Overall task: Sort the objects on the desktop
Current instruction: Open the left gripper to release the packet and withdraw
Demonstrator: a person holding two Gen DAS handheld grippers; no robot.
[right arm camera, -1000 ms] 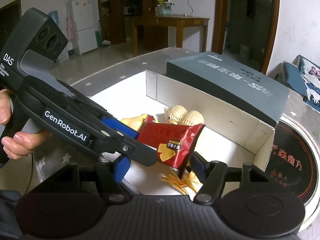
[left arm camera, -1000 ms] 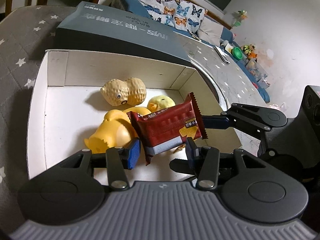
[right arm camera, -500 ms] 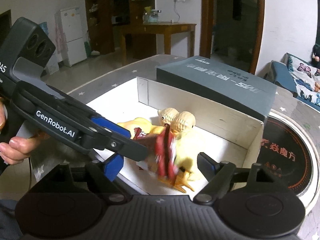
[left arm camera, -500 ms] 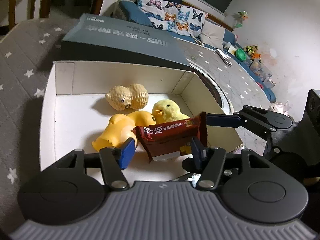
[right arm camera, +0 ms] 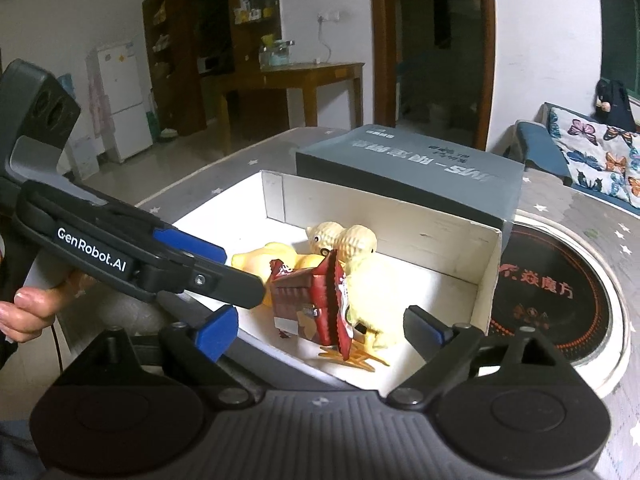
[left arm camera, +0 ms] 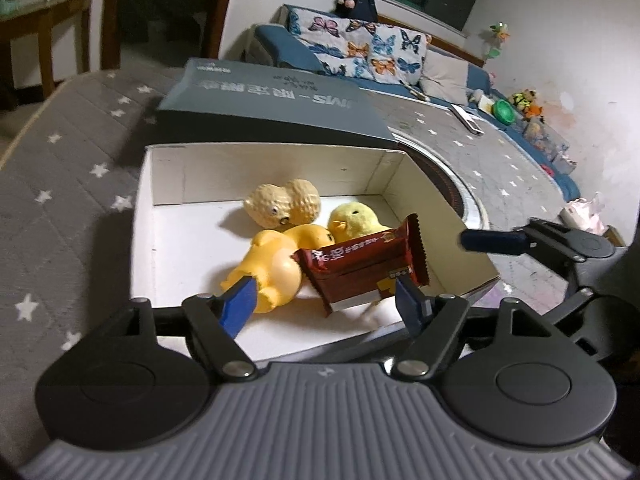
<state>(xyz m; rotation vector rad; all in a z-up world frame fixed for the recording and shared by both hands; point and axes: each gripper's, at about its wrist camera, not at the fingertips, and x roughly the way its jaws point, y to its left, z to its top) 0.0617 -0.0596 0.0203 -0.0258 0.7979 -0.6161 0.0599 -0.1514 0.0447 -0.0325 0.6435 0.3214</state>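
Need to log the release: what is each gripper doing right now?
Left gripper: open, jaws just been opening, snack packet lies loose between them.
Right gripper: open, jaws just been opening, holding nothing.

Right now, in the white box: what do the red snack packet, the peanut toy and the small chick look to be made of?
Red snack packet: glossy plastic film, judging by its sheen, creases and zigzag crimped ends. Peanut toy: likely soft rubber or vinyl, matte, with a dimpled moulded shell. Small chick: plush, going by its fuzzy, lightly blurred outline. White box: plain matte cardboard with folded corner flaps.
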